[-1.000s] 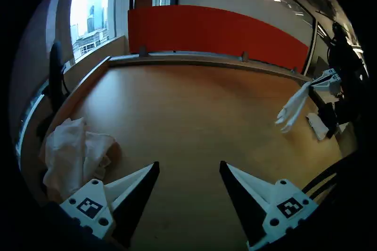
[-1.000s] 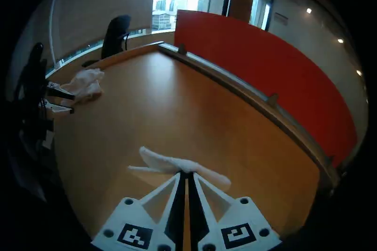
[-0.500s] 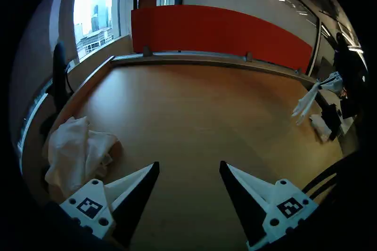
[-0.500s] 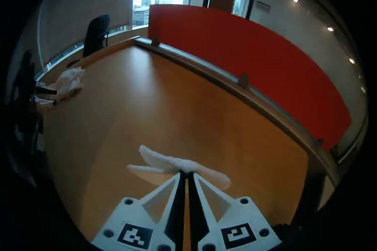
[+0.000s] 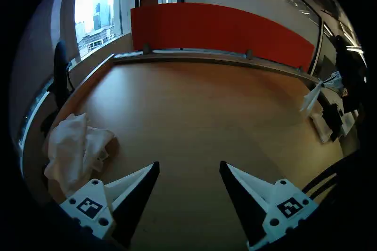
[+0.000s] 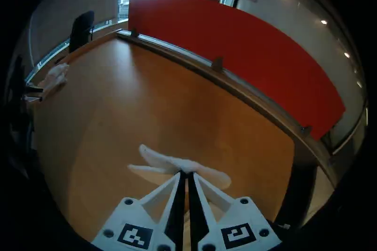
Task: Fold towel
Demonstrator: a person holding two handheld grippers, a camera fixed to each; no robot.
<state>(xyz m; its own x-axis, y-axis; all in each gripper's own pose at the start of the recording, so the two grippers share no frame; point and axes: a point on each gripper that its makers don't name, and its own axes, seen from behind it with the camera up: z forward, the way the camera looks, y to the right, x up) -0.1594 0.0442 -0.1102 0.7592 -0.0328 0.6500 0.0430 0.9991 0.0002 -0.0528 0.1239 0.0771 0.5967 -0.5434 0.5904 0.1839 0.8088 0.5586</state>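
Far left on the table (image 5: 198, 100), a crumpled white pile (image 5: 75, 149) of cloth sits near the edge. Left gripper (image 5: 188, 164) hovers over bare wood, jaws spread wide, holding nothing. Far right in the left gripper view, a white towel (image 5: 312, 98) hangs limp near the table's right edge. Right gripper (image 6: 187, 174) is pinched almost closed on it, cloth bunching out past the tips. Towel looks light, soft and floppy, so it will likely sag and twist. Best hold for the left: a free corner or hem, so it spreads flat.
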